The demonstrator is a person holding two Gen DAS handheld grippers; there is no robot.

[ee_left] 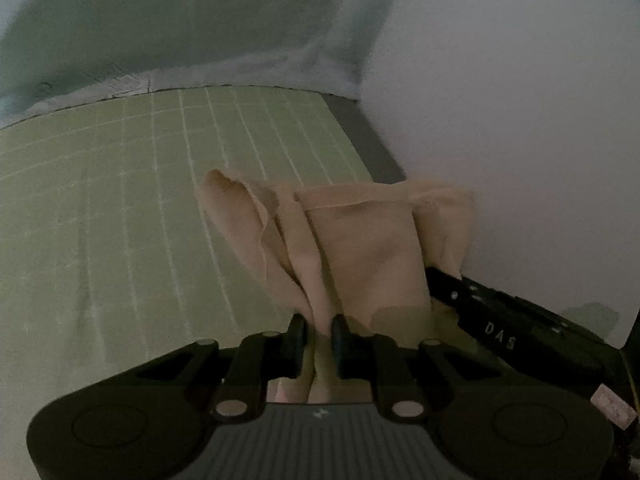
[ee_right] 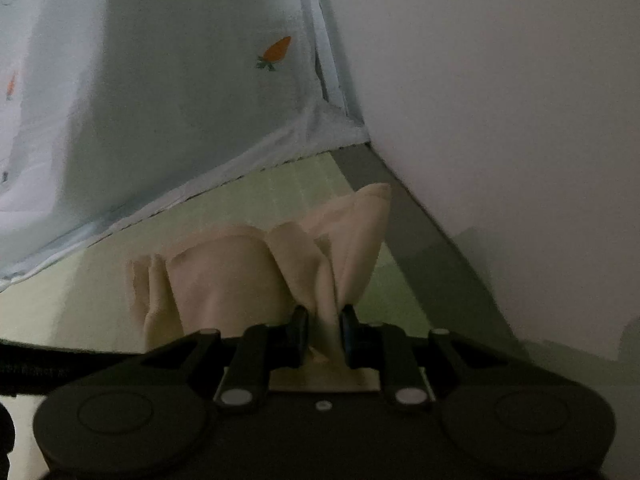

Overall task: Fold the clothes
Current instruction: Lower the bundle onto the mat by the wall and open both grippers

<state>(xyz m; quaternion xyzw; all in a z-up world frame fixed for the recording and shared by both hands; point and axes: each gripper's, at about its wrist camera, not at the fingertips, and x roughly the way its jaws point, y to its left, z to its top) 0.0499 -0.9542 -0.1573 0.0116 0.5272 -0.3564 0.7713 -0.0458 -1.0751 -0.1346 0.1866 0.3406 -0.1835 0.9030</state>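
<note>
A beige garment [ee_left: 352,240] hangs bunched above a green grid mat [ee_left: 120,200]. My left gripper [ee_left: 319,326] is shut on one edge of it, with cloth pinched between the black fingers [ee_left: 297,328]. The right gripper's black body [ee_left: 500,320] shows at the right, behind the cloth. In the right wrist view my right gripper [ee_right: 324,318] is shut on another edge of the same garment [ee_right: 240,272], which drapes to the left in folds over the mat [ee_right: 80,304].
A pale blue sheet with carrot prints [ee_left: 160,20] [ee_right: 160,80] lies beyond the mat's far edge. A white wall [ee_left: 520,120] [ee_right: 500,120] rises at the right, with a grey strip [ee_right: 420,248] along its foot.
</note>
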